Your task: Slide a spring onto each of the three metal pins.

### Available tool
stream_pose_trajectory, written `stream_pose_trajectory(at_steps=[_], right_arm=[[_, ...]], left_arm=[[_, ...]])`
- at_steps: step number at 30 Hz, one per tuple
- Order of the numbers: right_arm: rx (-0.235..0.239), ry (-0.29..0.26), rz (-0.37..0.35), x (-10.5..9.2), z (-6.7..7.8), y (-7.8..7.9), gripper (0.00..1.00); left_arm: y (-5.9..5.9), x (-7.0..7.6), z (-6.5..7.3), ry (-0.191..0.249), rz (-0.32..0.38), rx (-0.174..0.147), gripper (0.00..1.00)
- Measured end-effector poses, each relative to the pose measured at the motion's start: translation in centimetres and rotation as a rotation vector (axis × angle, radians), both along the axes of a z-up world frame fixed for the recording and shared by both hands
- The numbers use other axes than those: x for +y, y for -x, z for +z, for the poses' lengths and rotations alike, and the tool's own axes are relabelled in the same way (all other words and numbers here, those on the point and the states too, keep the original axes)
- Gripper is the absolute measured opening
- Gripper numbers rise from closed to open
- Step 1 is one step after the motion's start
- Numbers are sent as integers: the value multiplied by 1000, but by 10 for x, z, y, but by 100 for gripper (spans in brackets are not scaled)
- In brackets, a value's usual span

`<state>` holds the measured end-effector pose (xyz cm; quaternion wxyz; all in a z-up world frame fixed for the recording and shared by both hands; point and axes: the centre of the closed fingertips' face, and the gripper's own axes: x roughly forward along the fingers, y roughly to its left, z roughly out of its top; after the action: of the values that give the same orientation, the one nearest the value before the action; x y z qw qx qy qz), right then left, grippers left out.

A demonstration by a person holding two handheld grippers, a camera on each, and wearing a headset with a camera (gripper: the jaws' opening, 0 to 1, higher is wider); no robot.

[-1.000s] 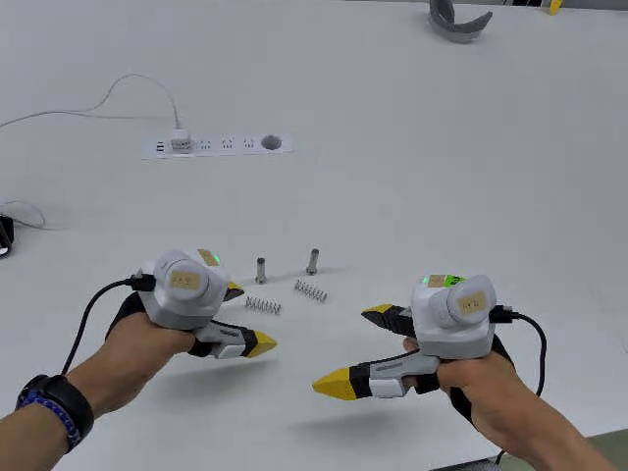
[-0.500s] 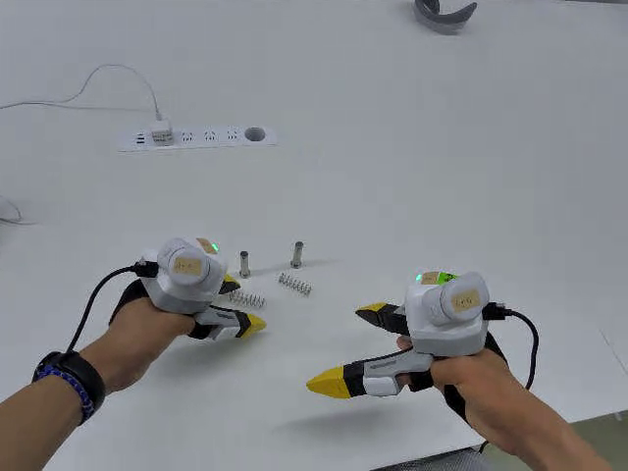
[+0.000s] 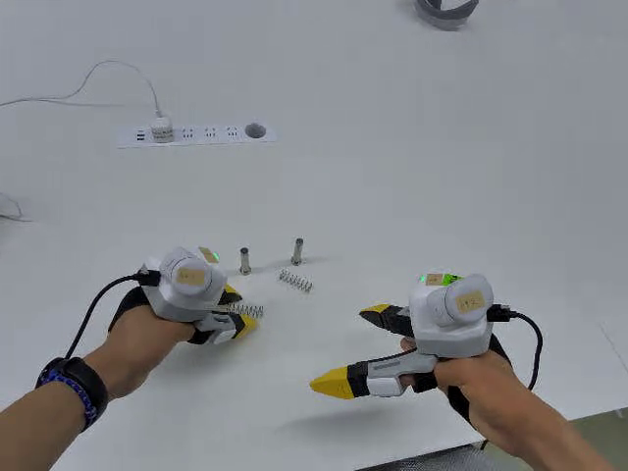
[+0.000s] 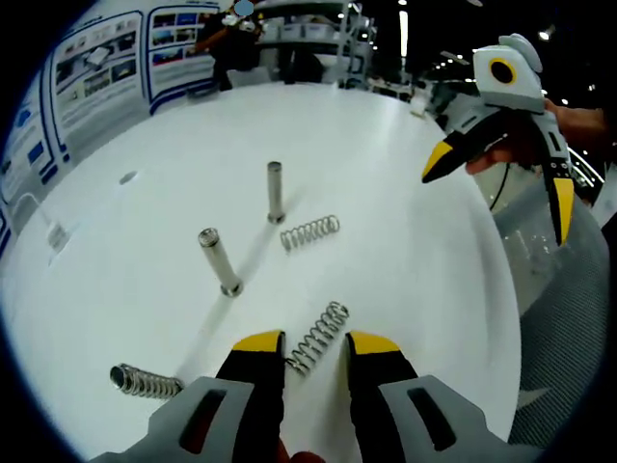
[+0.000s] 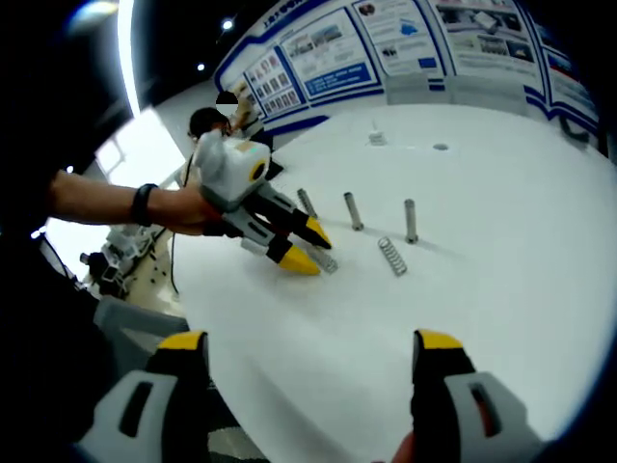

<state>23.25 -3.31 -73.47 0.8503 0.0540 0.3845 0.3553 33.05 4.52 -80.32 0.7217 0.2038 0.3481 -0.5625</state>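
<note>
Two bare metal pins [image 3: 244, 260] [image 3: 297, 251] stand upright on the white table [image 3: 412, 177]. In the left gripper view a third pin [image 4: 145, 381] at the lower left carries a spring. One loose spring [image 3: 245, 310] [image 4: 316, 338] lies between the jaws of my left gripper [image 3: 235, 308] [image 4: 313, 345], which is open and low over the table. A second loose spring [image 3: 294, 282] [image 4: 310, 231] lies by the farther pin [image 4: 275, 191]. My right gripper [image 3: 355, 347] [image 5: 310, 340] hovers to the right, wide open with nothing in it, apart from the springs.
A white power strip [image 3: 196, 134] with a plugged cable lies at the back left. A grey curved object [image 3: 446, 12] sits at the far edge. The table's front edge [image 3: 589, 412] runs close behind my right hand.
My left gripper has moved forward and now straddles the nearer loose spring. The right gripper has stayed in place. The head camera has shifted slightly.
</note>
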Motion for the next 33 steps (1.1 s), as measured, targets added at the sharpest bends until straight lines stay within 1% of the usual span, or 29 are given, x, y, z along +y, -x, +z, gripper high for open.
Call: stream_pose_trajectory(at_steps=[2, 3, 4, 5, 6, 7, 9, 10, 11, 14, 16, 17, 18, 19, 26, 28, 30, 33], right_arm=[[-1, -1, 1, 0, 0, 0, 88], [-2, -1, 2, 1, 0, 0, 88], [-2, 0, 3, 2, 0, 0, 88], [-2, 1, 6, 2, 0, 0, 88], [-4, 2, 10, 3, 0, 0, 88], [-4, 2, 11, 4, -1, 0, 88], [-1, 2, 15, 6, -2, 1, 88], [-1, 2, 15, 6, -2, 1, 88], [0, 1, 17, 7, -3, 2, 88], [1, 3, 22, 8, -2, 3, 88], [-2, 3, 23, 8, -1, 2, 88], [-4, 2, 22, 8, 0, 2, 88], [-5, 2, 22, 8, 0, 2, 88], [-6, 2, 23, 7, 0, 2, 88], [-9, 6, 27, 8, 2, 3, 88], [-8, 6, 30, 9, 1, 4, 88], [-10, 6, 33, 10, 2, 4, 88], [-12, 5, 35, 11, 3, 4, 88]], left_arm=[[0, 4, 0, -4, 2, -10, 22], [0, 6, -1, -12, -5, -33, 21], [-2, 8, -2, -38, -36, -78, 18], [0, 10, -3, -56, -61, -96, 15], [5, 9, -3, -48, -68, -86, 13], [6, 9, -3, -48, -68, -83, 12], [10, 8, -2, -40, -79, -88, 11], [10, 9, -2, -40, -74, -81, 11], [12, 10, -2, -36, -55, -59, 11], [13, 14, -2, -40, -14, -35, 10], [13, 19, -1, -42, 22, -29, 10], [15, 21, 0, -32, 31, -13, 10], [19, 21, 2, -12, 51, 9, 10], [19, 22, 2, -5, 69, 19, 10], [25, 34, 6, 13, 123, 40, 10], [26, 37, 8, 15, 139, 40, 10], [28, 40, 9, 17, 163, 57, 10], [30, 43, 15, 38, 188, 64, 10]])
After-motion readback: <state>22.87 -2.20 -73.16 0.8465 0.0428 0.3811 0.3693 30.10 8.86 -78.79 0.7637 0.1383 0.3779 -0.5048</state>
